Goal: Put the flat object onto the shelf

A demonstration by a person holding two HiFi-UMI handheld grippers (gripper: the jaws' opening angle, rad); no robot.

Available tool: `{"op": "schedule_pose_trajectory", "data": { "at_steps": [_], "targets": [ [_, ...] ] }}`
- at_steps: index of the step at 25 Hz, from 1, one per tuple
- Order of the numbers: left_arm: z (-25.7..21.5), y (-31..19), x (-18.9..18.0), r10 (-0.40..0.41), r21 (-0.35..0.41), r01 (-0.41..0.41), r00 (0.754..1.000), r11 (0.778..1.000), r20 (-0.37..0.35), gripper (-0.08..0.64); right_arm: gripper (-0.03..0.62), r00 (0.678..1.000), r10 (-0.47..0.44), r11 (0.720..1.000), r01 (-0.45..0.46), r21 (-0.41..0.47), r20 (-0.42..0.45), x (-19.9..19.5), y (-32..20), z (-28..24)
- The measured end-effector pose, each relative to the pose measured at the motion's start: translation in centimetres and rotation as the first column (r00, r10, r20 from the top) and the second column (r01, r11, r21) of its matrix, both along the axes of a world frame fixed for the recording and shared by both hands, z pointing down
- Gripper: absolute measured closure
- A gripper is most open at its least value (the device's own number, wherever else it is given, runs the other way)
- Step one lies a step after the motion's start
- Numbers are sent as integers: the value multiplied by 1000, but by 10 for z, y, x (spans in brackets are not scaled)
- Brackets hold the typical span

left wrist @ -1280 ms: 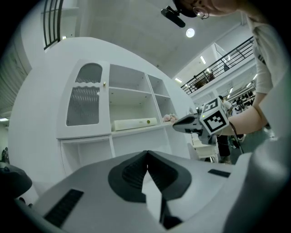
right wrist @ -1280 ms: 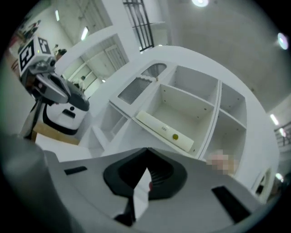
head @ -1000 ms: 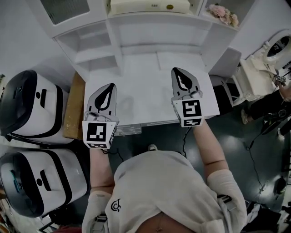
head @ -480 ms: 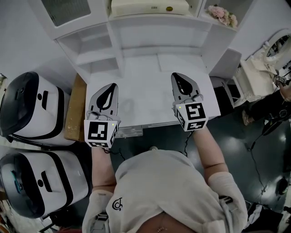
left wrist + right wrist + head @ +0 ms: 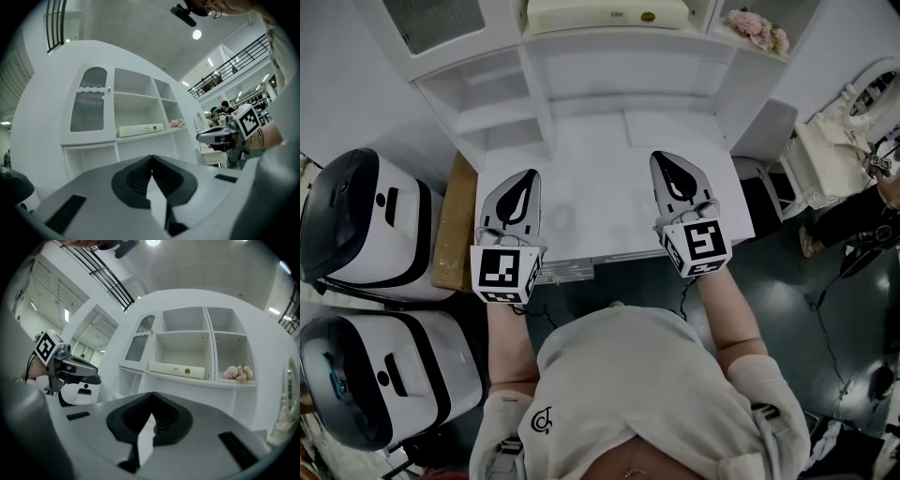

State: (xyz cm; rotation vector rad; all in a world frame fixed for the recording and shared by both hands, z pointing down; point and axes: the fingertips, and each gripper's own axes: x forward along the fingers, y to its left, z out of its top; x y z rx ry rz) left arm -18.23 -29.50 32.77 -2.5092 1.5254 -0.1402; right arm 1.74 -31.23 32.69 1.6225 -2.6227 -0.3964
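The flat object, a long cream box (image 5: pixel 605 14), lies on the white shelf unit (image 5: pixel 539 94) at the back of the desk; it also shows in the left gripper view (image 5: pixel 140 130) and the right gripper view (image 5: pixel 176 370). Both grippers hover over the white desk top (image 5: pixel 600 187), well short of the shelf. My left gripper (image 5: pixel 529 176) is shut with nothing in it, its jaws meeting at the tip (image 5: pixel 151 161). My right gripper (image 5: pixel 662 157) is likewise shut and empty (image 5: pixel 151 399). Each gripper shows in the other's view, the right one (image 5: pixel 220 136) and the left one (image 5: pixel 75 369).
Pink flowers (image 5: pixel 759 28) sit in the right shelf compartment beside the box. Two black-and-white appliances (image 5: pixel 356 220) (image 5: pixel 380 370) stand left of the desk, with a brown board (image 5: pixel 455 225) against its side. White furniture (image 5: pixel 834 141) stands to the right.
The right gripper's marker cube has tilted and shifted slightly right and down. The left gripper has barely moved. Both stay shut.
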Motion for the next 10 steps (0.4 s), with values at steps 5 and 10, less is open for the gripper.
{"op": "schedule_pose_trajectory", "data": {
  "at_steps": [5, 10],
  "targets": [
    [-1, -1, 5, 11, 4, -11, 1000, 1000, 3, 546, 588, 1000, 5, 1000, -5, 4, 2, 1, 0, 0],
    [2, -3, 7, 15, 2, -15, 1000, 1000, 4, 546, 588, 1000, 5, 1000, -5, 5, -4, 2, 0, 4]
  ]
}}
